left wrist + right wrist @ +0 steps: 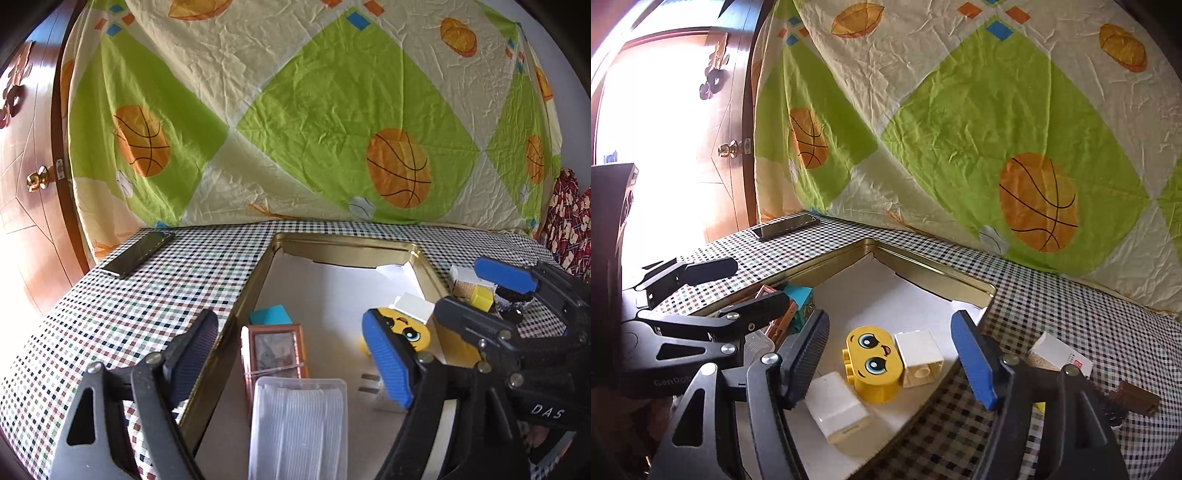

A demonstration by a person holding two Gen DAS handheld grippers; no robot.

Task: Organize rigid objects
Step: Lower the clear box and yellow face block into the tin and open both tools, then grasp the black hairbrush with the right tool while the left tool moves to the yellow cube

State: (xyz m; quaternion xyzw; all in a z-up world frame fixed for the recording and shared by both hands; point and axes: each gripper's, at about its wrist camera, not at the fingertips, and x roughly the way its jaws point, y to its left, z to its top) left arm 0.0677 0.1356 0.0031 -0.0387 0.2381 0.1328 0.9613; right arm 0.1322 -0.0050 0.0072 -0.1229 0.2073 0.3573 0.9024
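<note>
The yellow face brick [871, 363] lies in the gold tin tray [923, 264], touching a white brick [919, 356] on its right and near a white charger [836, 408]. It sits straight ahead of the right tongs [890, 354], which stand wide and empty around it, its long axis running away from them. The left tongs [291, 354], also wide and empty, hover over the tray's other half, so the right hand seems nearer.

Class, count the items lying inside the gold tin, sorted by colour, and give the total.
Yellow: 1, face brick
White: 2, brick, charger
Teal: 1, block
Brown: 1, frame
Clear: 1, box
Total: 6
</note>
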